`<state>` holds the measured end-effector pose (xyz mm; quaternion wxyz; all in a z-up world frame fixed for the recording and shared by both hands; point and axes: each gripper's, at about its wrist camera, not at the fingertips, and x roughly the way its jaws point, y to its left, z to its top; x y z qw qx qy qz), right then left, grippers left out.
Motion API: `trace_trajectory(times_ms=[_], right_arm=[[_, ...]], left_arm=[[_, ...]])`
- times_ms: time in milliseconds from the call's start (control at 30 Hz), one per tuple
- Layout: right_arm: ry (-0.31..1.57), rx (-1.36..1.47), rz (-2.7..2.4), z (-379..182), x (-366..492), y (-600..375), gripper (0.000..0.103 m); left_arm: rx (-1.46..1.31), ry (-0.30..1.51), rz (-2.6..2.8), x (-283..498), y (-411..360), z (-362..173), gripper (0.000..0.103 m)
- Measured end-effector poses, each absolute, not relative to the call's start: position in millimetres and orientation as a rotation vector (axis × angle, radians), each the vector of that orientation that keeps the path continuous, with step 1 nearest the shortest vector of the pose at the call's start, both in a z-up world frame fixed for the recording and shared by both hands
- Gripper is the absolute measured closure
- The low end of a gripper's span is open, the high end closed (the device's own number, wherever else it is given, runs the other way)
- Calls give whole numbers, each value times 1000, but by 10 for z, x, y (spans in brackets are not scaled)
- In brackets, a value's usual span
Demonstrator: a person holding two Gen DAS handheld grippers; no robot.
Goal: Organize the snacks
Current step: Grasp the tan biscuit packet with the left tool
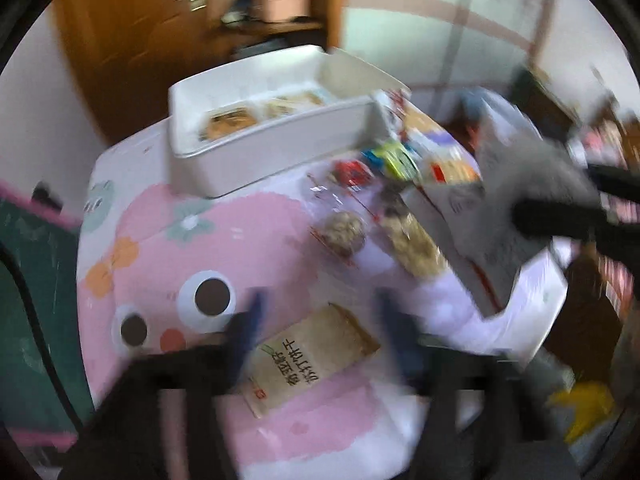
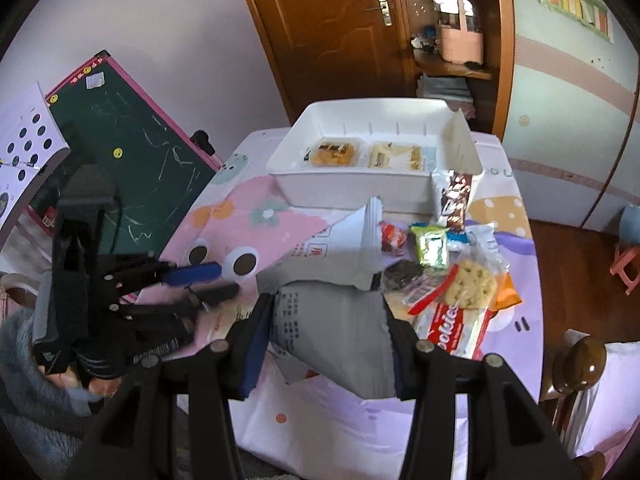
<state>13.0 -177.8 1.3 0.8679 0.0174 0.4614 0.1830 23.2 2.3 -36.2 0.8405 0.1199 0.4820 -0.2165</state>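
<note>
A white bin (image 1: pixel 256 148) with two snack packs inside stands at the far side of the table; it also shows in the right wrist view (image 2: pixel 352 188). My left gripper (image 1: pixel 320 320) is open, its fingers either side of a tan snack packet (image 1: pixel 308 356) lying on the cloth. My right gripper (image 2: pixel 326 312) is shut on a large silver-grey snack bag (image 2: pixel 340 320), held above the table; the bag shows at the right in the left wrist view (image 1: pixel 516 200). Several loose snacks (image 2: pixel 440 264) lie right of centre.
A pink cartoon tablecloth (image 1: pixel 208 248) covers the table. A green chalkboard (image 2: pixel 132 168) leans at the left. A wooden door (image 2: pixel 320 32) and shelf stand behind. A bedpost knob (image 2: pixel 580 364) is at the right edge.
</note>
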Motion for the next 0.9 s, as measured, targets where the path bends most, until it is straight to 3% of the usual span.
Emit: trace_trajectory(times_ms=[33,200,700,800,867,900], right_arm=[[975,33,381,-15,139,-1781,54],[1006,42,369,-123,215,-1824,54],[1087,73,361,-413,544,-1732,54],[1090,76,364,-430,607,-1700,54],[1096,86,368,-452,647,-1698,54],[1098,90,369,-463,662,-1691,54]], left_arm=[[306,999,-491,208,12,-415,18],[530,1004,-613,214,-12,-755,18],[756,1169,-859,376,-34,-1450,18],[704,1198,-877,444,-1,-1463,26],[662,1192,-873,473,30,-1440,43],[648,1186,-860,484,42,-1427,46]])
